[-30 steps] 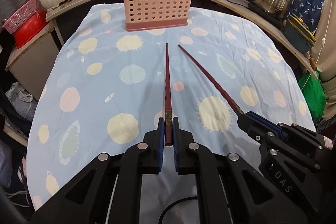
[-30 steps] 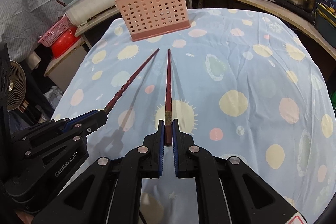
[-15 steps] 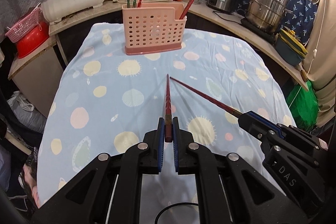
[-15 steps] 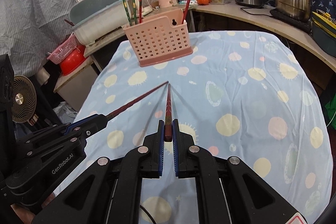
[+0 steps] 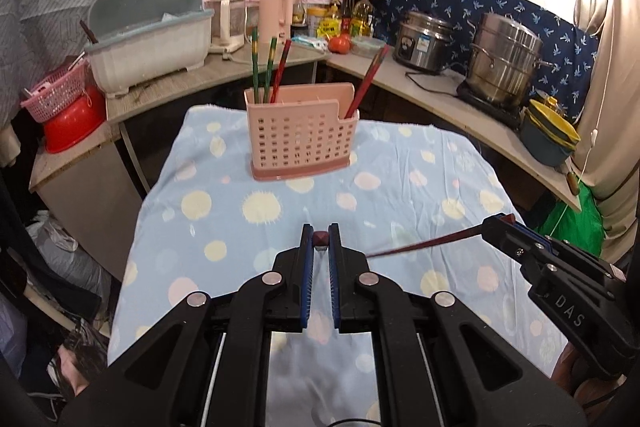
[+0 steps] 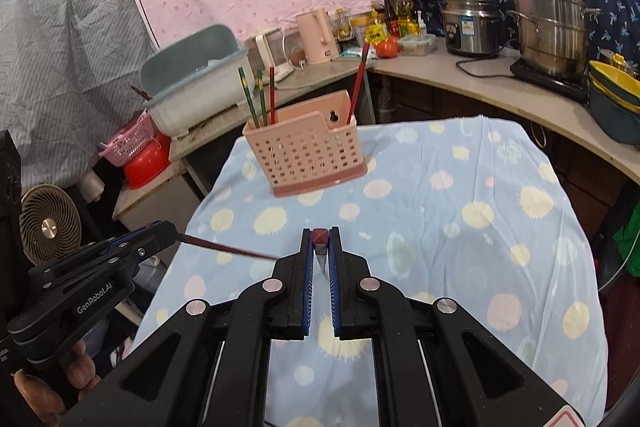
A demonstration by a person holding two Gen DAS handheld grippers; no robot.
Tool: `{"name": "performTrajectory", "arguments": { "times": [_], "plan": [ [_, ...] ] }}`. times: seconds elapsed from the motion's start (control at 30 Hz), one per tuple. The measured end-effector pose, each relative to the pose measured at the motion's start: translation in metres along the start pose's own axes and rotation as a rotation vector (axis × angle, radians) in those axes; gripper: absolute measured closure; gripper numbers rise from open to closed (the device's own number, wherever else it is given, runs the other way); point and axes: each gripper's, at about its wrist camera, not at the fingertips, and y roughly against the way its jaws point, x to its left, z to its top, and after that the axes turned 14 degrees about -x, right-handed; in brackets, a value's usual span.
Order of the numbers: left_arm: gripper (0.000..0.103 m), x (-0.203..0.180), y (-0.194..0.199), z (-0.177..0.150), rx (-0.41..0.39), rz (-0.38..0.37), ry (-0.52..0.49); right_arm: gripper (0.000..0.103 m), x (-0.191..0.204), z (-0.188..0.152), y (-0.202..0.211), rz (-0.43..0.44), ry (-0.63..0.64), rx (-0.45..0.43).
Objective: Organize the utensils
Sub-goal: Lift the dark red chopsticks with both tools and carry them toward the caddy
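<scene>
My left gripper (image 5: 321,241) is shut on a dark red chopstick (image 5: 321,239), of which I see only the butt end between the pads. My right gripper (image 6: 320,239) is shut on a second dark red chopstick (image 6: 319,238), also seen end-on. Each view shows the other gripper beside it: the right one (image 5: 496,225) with its chopstick (image 5: 424,245) pointing left, the left one (image 6: 164,229) with its chopstick (image 6: 228,247) pointing right. A pink perforated utensil holder (image 5: 302,137) (image 6: 306,155) stands at the far end of the table, holding green and red chopsticks. Both grippers hang well above the cloth, short of the holder.
A blue spotted cloth (image 5: 400,195) covers the table. Behind it runs a curved counter with a dish rack (image 5: 152,35), a kettle, bottles, a rice cooker (image 5: 420,41) and a steel steamer pot (image 5: 504,67). A red basin (image 5: 72,119) and a small fan (image 6: 50,225) sit at the left.
Both grippers have risen from the cloth and tilted up, each carrying its chopstick. The chopsticks now point down toward the table instead of lying along it.
</scene>
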Motion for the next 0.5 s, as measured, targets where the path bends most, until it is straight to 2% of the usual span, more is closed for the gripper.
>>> {"name": "performTrajectory", "arguments": {
  "times": [0.5],
  "plan": [
    [0.096, 0.012, -0.034, 0.109, -0.153, 0.044, -0.031, 0.096, 0.009, 0.112, -0.037, 0.018, 0.051, -0.187]
  ]
}}
